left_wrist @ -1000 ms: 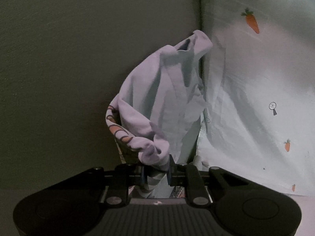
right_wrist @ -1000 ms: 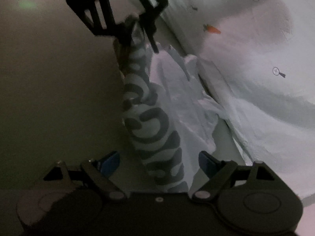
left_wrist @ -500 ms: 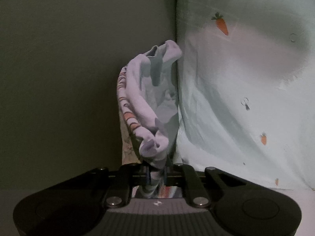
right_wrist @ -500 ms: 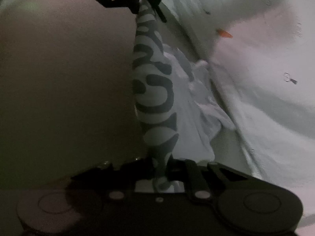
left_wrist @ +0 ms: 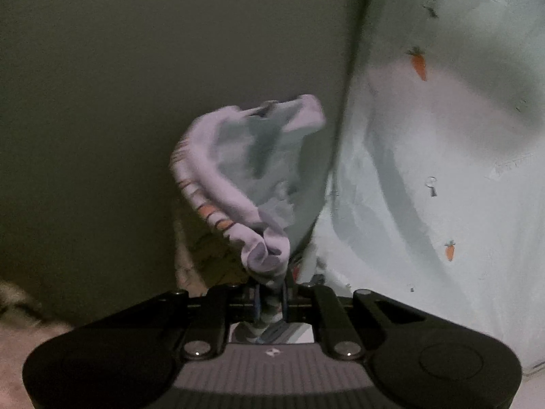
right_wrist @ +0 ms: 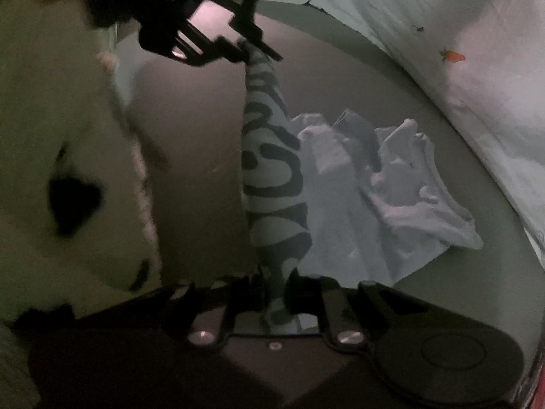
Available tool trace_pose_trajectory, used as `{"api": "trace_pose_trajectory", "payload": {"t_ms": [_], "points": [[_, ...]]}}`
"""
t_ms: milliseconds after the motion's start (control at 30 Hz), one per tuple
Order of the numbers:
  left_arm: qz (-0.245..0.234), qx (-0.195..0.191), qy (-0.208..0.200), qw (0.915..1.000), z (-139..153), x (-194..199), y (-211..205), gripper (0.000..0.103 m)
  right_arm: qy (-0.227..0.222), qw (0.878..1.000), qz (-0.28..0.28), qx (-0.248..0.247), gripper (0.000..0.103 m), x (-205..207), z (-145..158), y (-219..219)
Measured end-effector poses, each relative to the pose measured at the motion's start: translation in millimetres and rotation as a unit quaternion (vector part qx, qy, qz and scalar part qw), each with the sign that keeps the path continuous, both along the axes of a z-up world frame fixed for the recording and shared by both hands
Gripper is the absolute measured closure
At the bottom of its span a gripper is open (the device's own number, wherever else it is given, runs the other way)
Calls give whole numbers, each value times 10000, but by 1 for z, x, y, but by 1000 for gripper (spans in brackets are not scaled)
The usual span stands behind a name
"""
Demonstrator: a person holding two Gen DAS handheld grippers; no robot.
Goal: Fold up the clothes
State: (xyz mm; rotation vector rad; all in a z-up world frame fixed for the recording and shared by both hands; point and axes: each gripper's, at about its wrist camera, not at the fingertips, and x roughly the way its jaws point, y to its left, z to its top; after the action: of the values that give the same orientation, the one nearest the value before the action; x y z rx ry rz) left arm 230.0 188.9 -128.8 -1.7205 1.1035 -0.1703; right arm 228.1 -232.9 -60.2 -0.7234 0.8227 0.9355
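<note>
A pale garment (right_wrist: 374, 197) with a band of dark lettering (right_wrist: 272, 177) hangs in the air, stretched between my two grippers. My right gripper (right_wrist: 276, 293) is shut on the near end of the lettered band. My left gripper (right_wrist: 253, 49) is shut on the far end, up and to the left in the right wrist view. In the left wrist view the left gripper (left_wrist: 270, 298) clamps a bunched fold of the garment (left_wrist: 252, 170), whose edge shows orange and grey stripes. The rest of the cloth sags to the right over a dark surface.
A light sheet with a carrot print (left_wrist: 442, 170) fills the right side of the left wrist view and shows again at upper right in the right wrist view (right_wrist: 477, 68). A white fuzzy thing with black patches (right_wrist: 68, 170) is close on the left. A dark flat surface (left_wrist: 136, 102) lies behind.
The right gripper went from open to shut on the lettered band. Both grippers lifted and swung, and the cloth now spreads out to the right. The white fuzzy thing came into view.
</note>
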Motion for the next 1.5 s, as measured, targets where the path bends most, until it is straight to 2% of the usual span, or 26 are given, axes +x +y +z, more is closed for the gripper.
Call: {"api": "trace_pose_trajectory", "payload": {"t_ms": [167,233,267,300,333,367,400,467,500,567,600,633,700,767,833,900,1067,1133,1167,1200,1233,1267,1300,1367,1433,1500], "points": [[172,-229,-292,9992,16,67,-17,91,-294,9993,-154,165,90,68,38,-28],[167,-105,-528,9984,26,109,-26,88,-456,9981,-368,204,89,111,47,-40],[184,-3,-606,9980,28,133,-30,84,-558,9968,-538,211,83,134,46,-44],[215,66,-709,9972,28,155,-32,71,-660,9951,-710,216,78,158,45,-48],[241,141,-798,9964,28,177,-34,61,-799,9919,-972,175,65,181,40,-51],[245,249,-818,9960,28,198,-35,35,-995,9861,-1324,103,57,203,34,-53],[255,369,-821,9956,30,209,-35,21,-1219,9772,-1737,22,55,221,28,-56],[268,625,-863,9939,35,229,-33,20,-1518,9537,-2593,-119,50,252,19,-61],[215,859,-1060,9904,41,230,-31,16,-1601,9438,-2891,-53,49,258,18,-65],[-73,1650,-1333,9772,51,227,-29,11,-1615,9243,-3442,330,41,257,12,-74],[-267,2172,-1400,9657,53,222,-30,11,-1504,9175,-3639,572,38,250,8,-79],[-525,2739,-1427,9497,54,215,-33,11,-1278,9102,-3842,867,31,239,1,-83],[-1106,3643,-1419,9137,50,204,-44,11,-812,8932,-4200,1389,31,218,-13,-92],[-1625,4135,-1405,8848,38,195,-58,11,-210,8665,-4615,1890,31,199,-37,-100],[-1926,4075,-1452,8808,26,192,-68,11,317,8359,-4979,2289,31,188,-62,-108],[-2116,4096,-1515,8744,16,196,-78,11,602,8122,-5237,2500,31,179,-77,-115],[-2523,4377,-1735,8454,-2,241,-98,11,575,7795,-5527,2889,25,204,-87,-117],[-2650,4548,-1678,8336,-8,253,-106,13,656,7714,-5565,3017,29,220,-91,-115],[-2748,4661,-1700,8236,-9,256,-110,24,730,7692,-5549,3083,40,225,-94,-114],[-2856,4794,-1776,8106,-7,256,-116,44,805,7669,-5533,3149,49,230,-96,-113],[-2838,4977,-1834,7988,-4,252,-121,51,833,7689,-5560,3046,71,233,-99,-109],[-2809,5145,-1888,7879,-2,247,-125,64,859,7710,-5588,2932,84,236,-101,-105],[-2733,5229,-1922,7842,-1,243,-127,80,769,7744,-5604,2833,86,233,-102,-101],[-2505,5184,-1965,7936,3,237,-123,90,658,7738,-5576,2931,94,224,-97,-99],[-2275,5134,-2048,8017,10,232,-116,92,528,7732,-5511,3092,96,219,-88,-99],[-2049,5080,-2166,8081,21,228,-107,92,318,7809,-5368,3178,98,220,-74,-99]]}}
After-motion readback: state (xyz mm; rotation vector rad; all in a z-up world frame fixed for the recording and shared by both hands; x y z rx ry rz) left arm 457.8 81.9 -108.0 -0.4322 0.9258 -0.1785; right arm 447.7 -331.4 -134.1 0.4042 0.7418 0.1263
